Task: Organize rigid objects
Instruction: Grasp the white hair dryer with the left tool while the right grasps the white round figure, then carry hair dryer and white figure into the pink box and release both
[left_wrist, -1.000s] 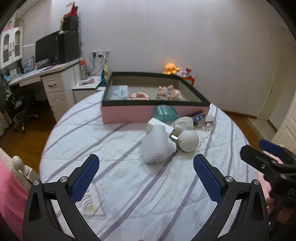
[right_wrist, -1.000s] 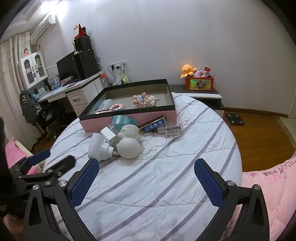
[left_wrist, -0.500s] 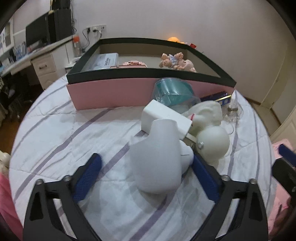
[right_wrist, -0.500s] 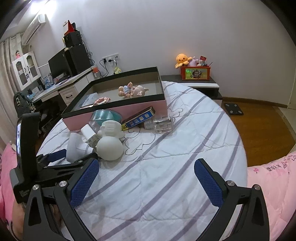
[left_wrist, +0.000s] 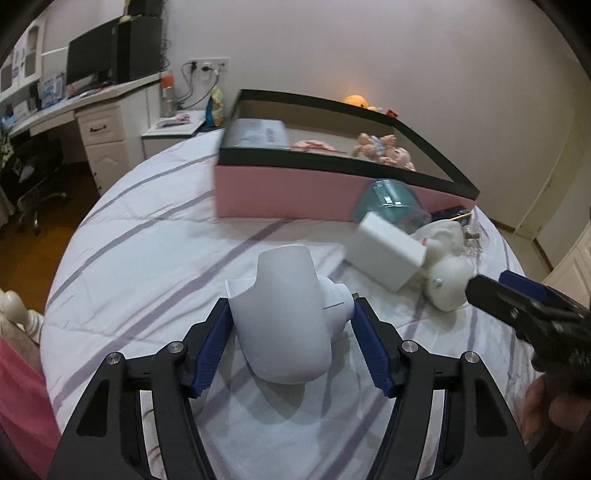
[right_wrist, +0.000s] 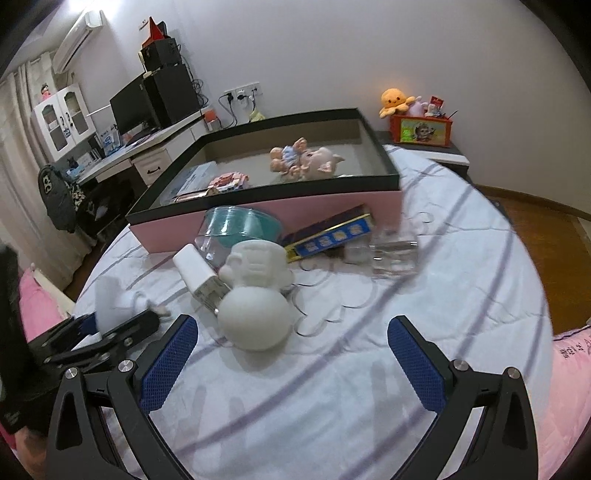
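Left gripper at lower centre of its view, jaws pinching white plastic figure above the striped bedsheet. Right gripper at bottom, jaws spread, near white round toy. Pink box behind.

A plain white wall closed the room. Against it, left of the round bed with its striped white sheet, stood a white desk with drawers, carrying a black monitor and a dark speaker. An outlet strip sat on the wall just beside the desk. Above the desk's far left hung an air conditioner over a white glass-door cabinet. Right of the bed lay brown wood floor; a low dark shelf held an orange plush octopus.
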